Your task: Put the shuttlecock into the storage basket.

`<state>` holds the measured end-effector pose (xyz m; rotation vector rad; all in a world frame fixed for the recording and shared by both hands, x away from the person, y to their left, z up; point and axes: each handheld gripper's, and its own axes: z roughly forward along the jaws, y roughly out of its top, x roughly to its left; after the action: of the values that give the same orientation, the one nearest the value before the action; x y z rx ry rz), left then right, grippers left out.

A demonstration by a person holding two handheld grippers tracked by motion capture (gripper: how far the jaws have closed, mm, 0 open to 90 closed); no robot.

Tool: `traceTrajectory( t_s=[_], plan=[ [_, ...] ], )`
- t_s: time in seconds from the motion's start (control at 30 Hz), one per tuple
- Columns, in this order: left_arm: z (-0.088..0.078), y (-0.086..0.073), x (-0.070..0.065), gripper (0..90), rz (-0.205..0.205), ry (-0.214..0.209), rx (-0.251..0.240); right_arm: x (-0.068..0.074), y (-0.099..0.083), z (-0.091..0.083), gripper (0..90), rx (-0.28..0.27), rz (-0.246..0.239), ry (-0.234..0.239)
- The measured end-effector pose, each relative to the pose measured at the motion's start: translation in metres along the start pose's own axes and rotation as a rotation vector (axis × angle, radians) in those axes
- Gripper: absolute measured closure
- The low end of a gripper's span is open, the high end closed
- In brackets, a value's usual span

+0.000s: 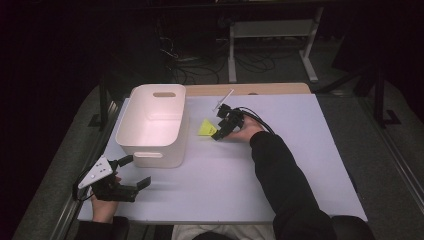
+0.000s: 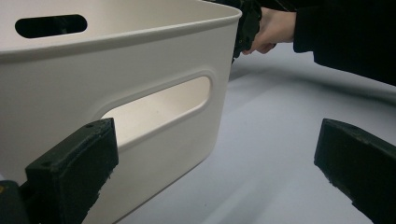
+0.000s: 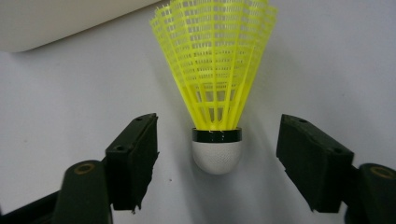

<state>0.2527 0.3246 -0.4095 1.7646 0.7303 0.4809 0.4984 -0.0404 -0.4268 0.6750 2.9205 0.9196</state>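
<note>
Straddling the yellow plastic-skirted, white-capped shuttlecock [image 3: 217,135], right gripper [image 3: 217,154] stands released, pads clear on both sides; white plastic bin [image 1: 152,125] beyond it. Left gripper [image 1: 131,171] released beside the bin's edge.

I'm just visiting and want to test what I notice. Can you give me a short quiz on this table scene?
1. True or false: the right gripper already clamps the yellow shuttlecock.
2. What lies nearest the left gripper? A) white bin B) shuttlecock C) table's far edge
3. Which end of the shuttlecock points toward the right gripper's camera?

Key: 1 false, the jaws stand apart on either side of it. 2 A. 3 the white cork end.
</note>
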Motion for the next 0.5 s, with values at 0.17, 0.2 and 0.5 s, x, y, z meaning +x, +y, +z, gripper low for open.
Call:
traceTrajectory(
  t_s=[0.17, 0.2, 0.5],
  plan=[
    [0.0001, 0.0000, 0.0000, 0.0, 0.001, 0.000, 0.002, -0.0002, -0.0002, 0.0049, 38.8, 0.016, 0.002, 0.011],
    [0.0000, 0.0000, 0.0000, 0.0, 0.001, 0.000, 0.001, 0.0002, -0.0003, 0.0055, 40.0, 0.020, 0.002, 0.008],
    [0.0001, -0.0001, -0.0001, 0.0, 0.001, 0.000, 0.003, 0.0007, 0.0002, 0.0051, 58.4, 0.021, 0.006, -0.003]
  ],
)
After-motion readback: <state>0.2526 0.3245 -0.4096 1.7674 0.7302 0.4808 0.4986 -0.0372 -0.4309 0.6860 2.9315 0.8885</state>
